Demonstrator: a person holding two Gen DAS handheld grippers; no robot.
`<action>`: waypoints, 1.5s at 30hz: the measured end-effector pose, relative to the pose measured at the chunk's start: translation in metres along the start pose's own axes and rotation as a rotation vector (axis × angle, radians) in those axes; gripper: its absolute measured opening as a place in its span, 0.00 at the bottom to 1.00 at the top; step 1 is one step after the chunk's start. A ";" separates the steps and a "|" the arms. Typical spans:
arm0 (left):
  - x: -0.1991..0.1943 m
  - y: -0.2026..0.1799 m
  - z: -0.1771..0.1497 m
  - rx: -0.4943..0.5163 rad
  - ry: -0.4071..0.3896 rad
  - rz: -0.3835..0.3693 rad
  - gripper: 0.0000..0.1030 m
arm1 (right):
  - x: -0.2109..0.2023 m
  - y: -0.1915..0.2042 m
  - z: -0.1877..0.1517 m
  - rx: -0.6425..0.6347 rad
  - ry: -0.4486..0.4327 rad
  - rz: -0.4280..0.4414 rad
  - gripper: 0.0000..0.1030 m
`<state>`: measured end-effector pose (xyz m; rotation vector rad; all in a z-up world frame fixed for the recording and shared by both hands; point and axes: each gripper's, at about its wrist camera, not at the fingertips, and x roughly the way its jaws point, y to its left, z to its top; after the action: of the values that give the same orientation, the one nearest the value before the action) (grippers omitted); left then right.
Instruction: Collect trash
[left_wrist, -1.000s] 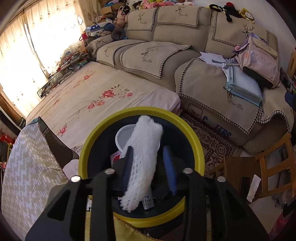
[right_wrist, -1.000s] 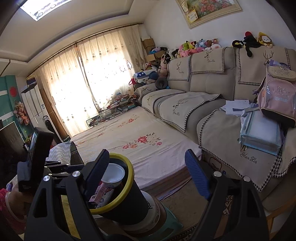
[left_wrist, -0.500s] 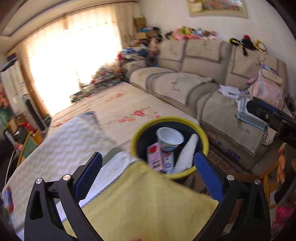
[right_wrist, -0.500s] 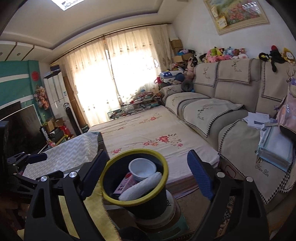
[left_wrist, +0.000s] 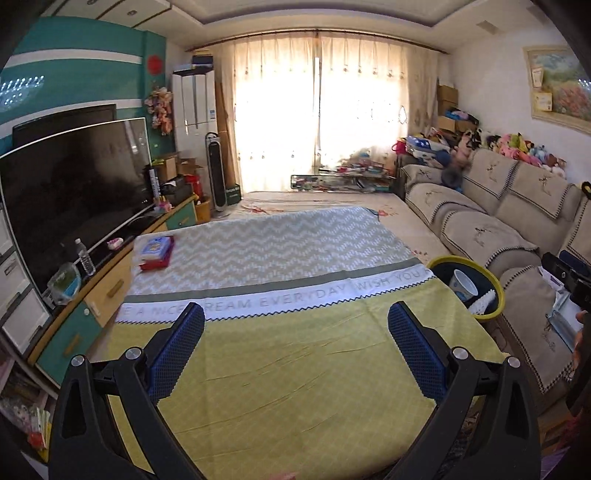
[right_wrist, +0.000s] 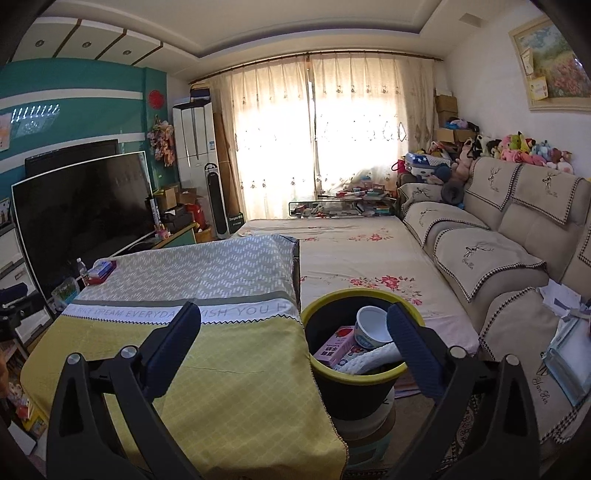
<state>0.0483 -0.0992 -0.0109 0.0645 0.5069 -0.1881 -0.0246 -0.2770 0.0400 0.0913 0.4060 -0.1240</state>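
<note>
Yellow-rimmed and black-walled, the trash bin (right_wrist: 352, 373) stands off the right edge of the table, and that is where the collected rubbish lies. From the right wrist view we see inside it a white paper cup (right_wrist: 373, 328), a pink carton (right_wrist: 336, 347) and a white foam net sleeve (right_wrist: 373, 360), all below the rim.

Our right gripper (right_wrist: 293, 350) has just been opening its jaws and they now stand wide with nothing between them. Its left finger hangs over the yellow tablecloth (right_wrist: 229, 384); its right finger crosses in front of the bin's right side, so the bin sits just inside that finger, low and ahead of the claw, not touched by it.

Our left gripper (left_wrist: 295, 349) has jaws that have lately parted to their widest, and it holds nothing. It hovers over the yellow part of the tablecloth (left_wrist: 295, 369). From this view the trash bin (left_wrist: 491, 291) lies well off to the right, beyond the right finger and past the table's edge, with the paper cup (left_wrist: 464, 286) and a bit of the foam net sleeve (left_wrist: 482, 302) showing inside.

A blue-and-red packet (left_wrist: 157, 251) rests on the far left corner of the cloth, well apart from both claws.
</note>
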 end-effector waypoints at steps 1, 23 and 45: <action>-0.008 0.007 -0.003 -0.012 -0.007 0.007 0.95 | -0.002 0.005 0.001 -0.014 0.003 0.004 0.93; -0.023 0.009 -0.014 -0.070 -0.022 0.006 0.95 | 0.003 0.017 -0.002 -0.034 0.060 0.017 0.93; -0.020 0.007 -0.016 -0.063 -0.014 -0.002 0.95 | 0.010 0.012 -0.005 -0.009 0.073 0.014 0.93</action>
<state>0.0252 -0.0869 -0.0150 0.0012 0.4989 -0.1739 -0.0153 -0.2654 0.0322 0.0904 0.4781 -0.1051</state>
